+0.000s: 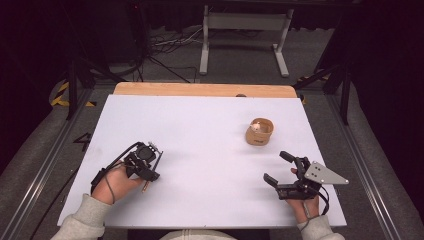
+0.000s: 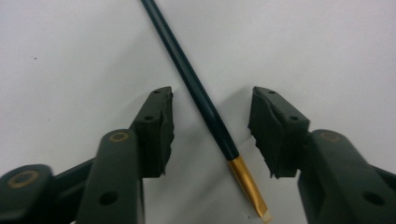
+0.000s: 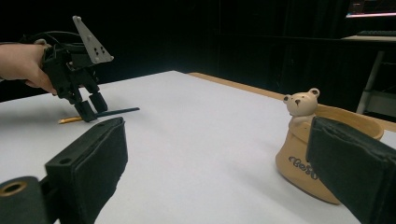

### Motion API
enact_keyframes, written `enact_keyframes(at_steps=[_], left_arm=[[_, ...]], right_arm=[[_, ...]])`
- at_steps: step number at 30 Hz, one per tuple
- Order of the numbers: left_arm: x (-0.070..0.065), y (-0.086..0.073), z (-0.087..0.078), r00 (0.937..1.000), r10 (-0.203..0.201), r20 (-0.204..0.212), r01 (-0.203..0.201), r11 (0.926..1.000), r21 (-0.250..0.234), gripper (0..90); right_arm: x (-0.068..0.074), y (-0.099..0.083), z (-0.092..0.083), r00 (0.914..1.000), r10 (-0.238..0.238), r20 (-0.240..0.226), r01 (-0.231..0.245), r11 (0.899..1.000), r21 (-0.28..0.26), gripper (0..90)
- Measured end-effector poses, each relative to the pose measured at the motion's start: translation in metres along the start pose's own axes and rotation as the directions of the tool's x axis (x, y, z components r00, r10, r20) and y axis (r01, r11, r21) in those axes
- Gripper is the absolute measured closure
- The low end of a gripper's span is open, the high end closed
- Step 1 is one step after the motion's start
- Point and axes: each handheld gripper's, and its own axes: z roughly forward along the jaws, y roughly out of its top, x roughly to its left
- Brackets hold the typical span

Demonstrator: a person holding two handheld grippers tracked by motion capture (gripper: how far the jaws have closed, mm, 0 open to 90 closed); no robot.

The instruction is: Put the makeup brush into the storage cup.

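- Left gripper [image 2: 211, 128]: pointed down at the table, jaws apart but not wide, one on either side of the paintbrush; pads [image 2: 161, 135] clear of the handle, nothing pressed yet. Judged: straddling it ready for a pinch near the ferrule, where the brush would balance.
- Paintbrush [image 2: 205, 105]: dark slim handle, gold ferrule [image 2: 246, 182], pale tip; flat on the sheet, running in the left gripper view from 11 o'clock down to 5 o'clock. In the high view its end shows just below the gripper [image 1: 146, 186].
- Right gripper [image 1: 276, 168]: resting near the table's 4 o'clock edge, jaws wide apart, empty; judged to be idle while the other works.
- Bear pot [image 1: 259, 131]: tan ceramic cup with a small bear at its rim, at 1 o'clock from the table's centre, well apart from both grippers; upright and open-topped, a likely holder for the brush.
- Table [image 1: 200, 125]: white sheet over a wooden top.
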Motion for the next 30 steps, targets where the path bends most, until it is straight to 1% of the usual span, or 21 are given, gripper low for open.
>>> enact_keyframes(at_steps=[4,7,11,12,13,17,18,20,23,25,26,30], left_arm=[[-0.0005,0.0002,-0.0005,1.0000,-0.004,-0.001,0.004,1.0000,0.002,57.5],[-0.0021,0.0003,-0.0005,1.0000,0.007,-0.005,-0.007,1.0000,-0.001,60.3],[-0.0037,0.0008,-0.0009,0.9998,0.018,-0.003,-0.018,0.9998,0.002,67.3],[-0.0047,0.0010,-0.0011,0.9998,0.020,-0.005,-0.020,0.9998,0.004,67.3],[-0.0047,0.0011,-0.0011,0.9997,0.023,-0.003,-0.023,0.9997,0.005,70.3],[-0.0046,0.0010,-0.0013,0.9998,0.022,0.002,-0.022,0.9997,0.007,77.2],[-0.0045,0.0009,-0.0014,0.9998,0.021,0.001,-0.021,0.9997,0.008,77.2],[-0.0043,0.0007,-0.0015,0.9998,0.021,0.001,-0.021,0.9997,0.009,81.6],[-0.0042,0.0008,-0.0013,0.9997,0.026,0.001,-0.026,0.9996,0.008,81.9],[-0.0040,0.0009,-0.0014,0.9995,0.032,0.003,-0.032,0.9994,0.010,82.0],[-0.0043,0.0008,-0.0017,0.9994,0.033,-0.004,-0.033,0.9994,0.010,82.1],[-0.0041,0.0008,-0.0019,0.9994,0.034,0.000,-0.034,0.9994,0.010,82.3]], right_arm=[[0.0002,-0.0001,0.0002,1.0000,0.002,0.000,-0.002,1.000,0.003,5.9],[0.0005,-0.0002,0.0005,1.0000,0.003,-0.001,-0.003,1.000,0.005,5.7],[0.0005,-0.0002,0.0005,1.0000,0.001,-0.002,-0.001,1.000,0.003,5.6],[0.0005,-0.0003,0.0006,1.0000,0.001,-0.003,-0.001,1.000,0.005,5.6],[0.0006,-0.0003,0.0009,1.0000,0.001,-0.003,-0.001,1.000,0.005,5.6],[0.0006,-0.0004,0.0009,1.0000,0.002,-0.006,-0.002,1.000,0.004,5.6],[0.0005,-0.0004,0.0008,1.0000,0.002,-0.004,-0.002,1.000,0.005,5.3],[0.0004,-0.0005,0.0011,1.0000,0.003,0.002,-0.003,1.000,0.004,3.6],[0.0003,-0.0008,0.0016,1.0000,0.007,0.002,-0.007,1.000,0.009,3.4],[0.0002,-0.0007,0.0019,1.0000,0.002,0.000,-0.002,1.000,0.010,3.4],[0.0005,-0.0009,0.0022,1.0000,0.002,-0.002,-0.002,1.000,0.014,3.4],[0.0005,-0.0008,0.0024,1.0000,-0.001,0.000,0.001,1.000,0.020,3.4]])
